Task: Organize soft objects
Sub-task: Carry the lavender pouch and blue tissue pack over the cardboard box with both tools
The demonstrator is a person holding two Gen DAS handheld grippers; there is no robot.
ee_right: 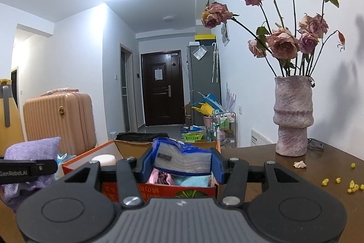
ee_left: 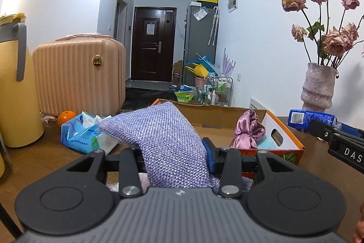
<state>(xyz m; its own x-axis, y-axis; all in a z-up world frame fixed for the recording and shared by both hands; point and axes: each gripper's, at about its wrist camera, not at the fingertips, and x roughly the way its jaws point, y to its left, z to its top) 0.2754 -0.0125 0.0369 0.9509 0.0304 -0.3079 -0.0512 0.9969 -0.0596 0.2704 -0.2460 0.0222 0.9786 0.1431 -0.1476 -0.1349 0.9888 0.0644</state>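
Note:
My left gripper (ee_left: 176, 157) is shut on a purple woven cushion (ee_left: 159, 131) and holds it above the table, left of the orange cardboard box (ee_left: 284, 136). The box holds a pink satin cloth (ee_left: 248, 129) and a light blue cloth (ee_left: 266, 142). My right gripper (ee_right: 180, 165) is shut on a blue tissue pack (ee_right: 182, 156) and holds it over the box (ee_right: 159, 190). The pink cloth (ee_right: 159, 177) and the blue cloth (ee_right: 191, 180) lie below it. The cushion (ee_right: 31, 149) and the left gripper show at the left of the right wrist view.
An open blue wipes pack (ee_left: 84, 133) and an orange (ee_left: 66, 116) lie on the brown table (ee_left: 45, 152). A yellow jug (ee_left: 16, 88) and pink suitcase (ee_left: 79, 74) stand at the left. A vase of dried roses (ee_right: 293, 115) stands at the right, with petals scattered nearby.

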